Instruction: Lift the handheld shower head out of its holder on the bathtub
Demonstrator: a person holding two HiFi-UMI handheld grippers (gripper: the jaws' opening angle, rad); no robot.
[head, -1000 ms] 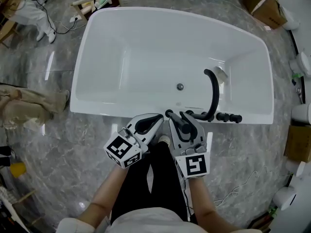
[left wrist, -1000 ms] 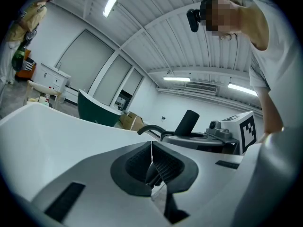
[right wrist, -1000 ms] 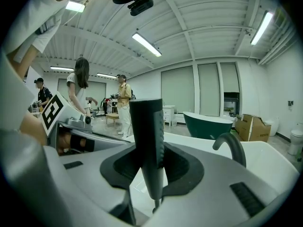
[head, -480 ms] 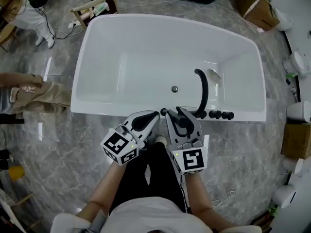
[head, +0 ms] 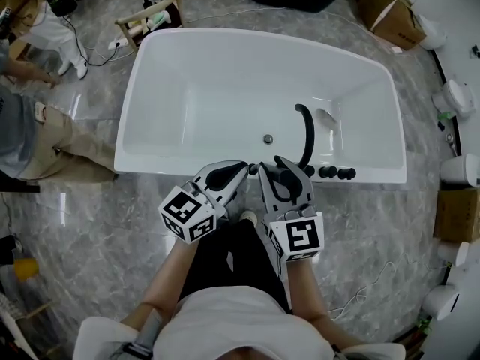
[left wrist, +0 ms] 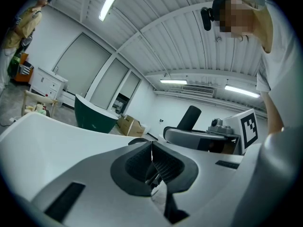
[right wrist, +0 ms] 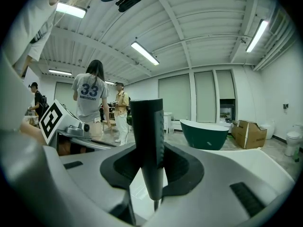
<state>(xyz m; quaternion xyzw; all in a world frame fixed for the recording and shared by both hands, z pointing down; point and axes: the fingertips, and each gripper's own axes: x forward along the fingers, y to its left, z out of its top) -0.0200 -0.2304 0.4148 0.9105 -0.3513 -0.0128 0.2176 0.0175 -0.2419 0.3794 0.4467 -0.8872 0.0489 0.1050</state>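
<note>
A glossy grey marble floor (head: 90, 201) spreads out, with cardboard boxes (head: 390, 10) and white toilets (head: 456, 96) along the right edge and a small wooden rack (head: 150, 17) at the top. Strip lights (right wrist: 146, 53) cross a ribbed white ceiling (right wrist: 203, 13). Tall pale panels (right wrist: 177, 96) stand behind a dark green tub (right wrist: 206, 132).

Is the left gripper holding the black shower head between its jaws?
No, the left gripper has its jaws together on nothing; the shower head sits in the right gripper.
</note>
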